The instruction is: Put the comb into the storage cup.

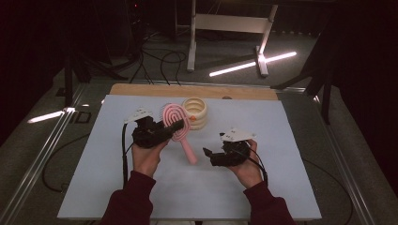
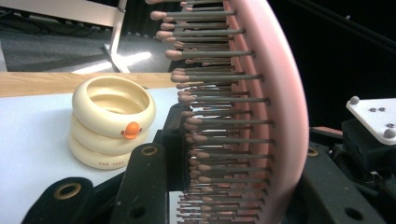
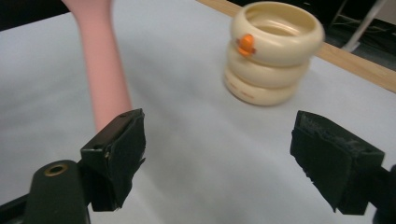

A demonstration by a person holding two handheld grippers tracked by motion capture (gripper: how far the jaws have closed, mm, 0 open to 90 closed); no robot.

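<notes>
A pink hairbrush [image 1: 177, 117] is held above the white table, bristles facing the far side and its handle [image 1: 188, 149] slanting down toward me. My left gripper [image 1: 174, 125] is shut on the brush head; in the left gripper view the bristles [image 2: 219, 116] stand between its black jaws. My right gripper [image 1: 207, 153] stands open just right of the handle's end, with nothing between its pads [image 3: 116, 149]; the handle [image 3: 105, 70] hangs ahead of its left jaw. A cream ringed holder [image 1: 196, 113] with an orange beak stands upright behind the brush.
A white sheet [image 1: 281, 178] covers the table, with a wooden strip [image 1: 187, 90] at its far edge. Beyond it lie a dark floor, cables and a white stand's legs [image 1: 260, 51]. The person's sleeves enter from the bottom.
</notes>
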